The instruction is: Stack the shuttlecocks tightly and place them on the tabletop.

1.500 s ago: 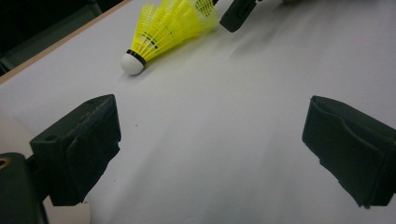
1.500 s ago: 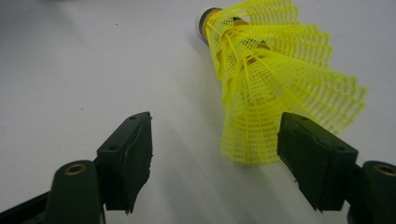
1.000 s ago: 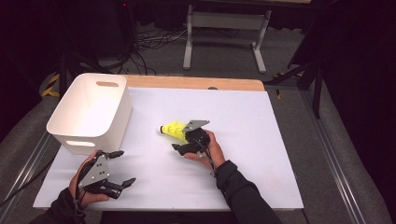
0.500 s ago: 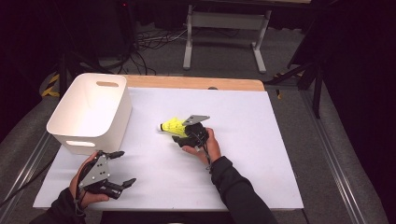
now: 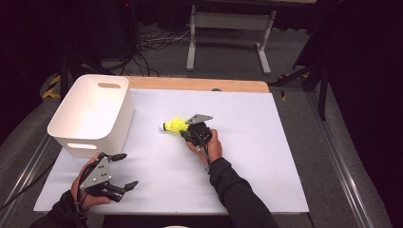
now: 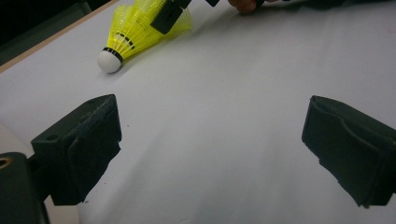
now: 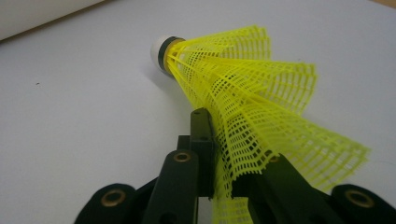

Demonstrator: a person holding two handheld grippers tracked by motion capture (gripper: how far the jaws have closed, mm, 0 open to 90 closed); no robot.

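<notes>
A yellow plastic shuttlecock [image 5: 174, 125] with a white cork tip lies near the middle of the white table cover. My right gripper [image 5: 186, 131] is shut on its mesh skirt [image 7: 261, 107], the skirt crushed between the jaws, cork [image 7: 159, 50] pointing away toward the bin. In the left gripper view the shuttlecock [image 6: 133, 29] shows far off, at the top left. My left gripper [image 5: 124, 170] stands open near the table's front left corner, nothing between its pads [image 6: 81, 140].
An empty white plastic bin [image 5: 92, 114] with handle slots stands at the table's left, just beyond my left gripper. The white table cover [image 5: 266, 142] stretches wide to the right. A wooden edge [image 5: 199, 84] runs along the back; a metal stand and cables are on the floor behind.
My right gripper has carried the shuttlecock slightly toward the left and back, nearer the bin. The left gripper has stayed in place, open.
</notes>
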